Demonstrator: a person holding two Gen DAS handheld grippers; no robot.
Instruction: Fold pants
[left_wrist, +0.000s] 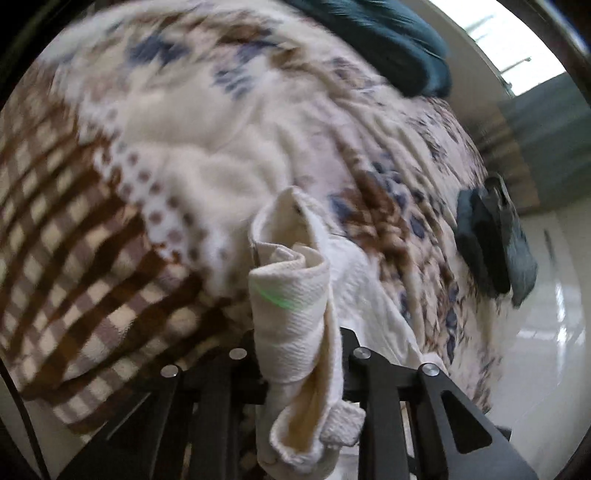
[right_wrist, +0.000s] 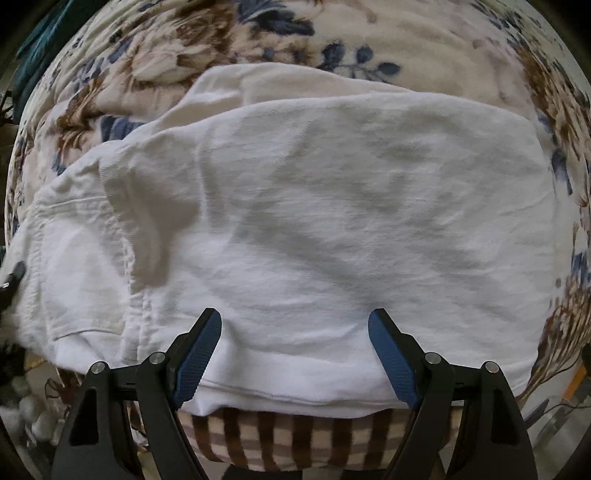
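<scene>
White pants (right_wrist: 314, 203) lie spread flat across a floral blanket (right_wrist: 221, 33) in the right wrist view. My right gripper (right_wrist: 295, 314) hovers over their near edge, open, blue pads (right_wrist: 199, 354) wide apart with only flat cloth below. At the left border of that view, a black tip of my left gripper (right_wrist: 13, 275) sits by the pants' end. In the left wrist view my left gripper (left_wrist: 299, 328) is shut on a bunched fold of the white pants (left_wrist: 291, 280), lifted off the blanket; the cloth hides its pads.
The blanket (left_wrist: 184, 129) has a brown checked part (left_wrist: 74, 258) that drapes over the bed's near edge (right_wrist: 295, 435). A dark teal cloth (left_wrist: 388, 37) lies at the far side. A dark blocky shape (left_wrist: 491, 240) stands at the blanket's right edge, over glossy white floor (left_wrist: 546, 350).
</scene>
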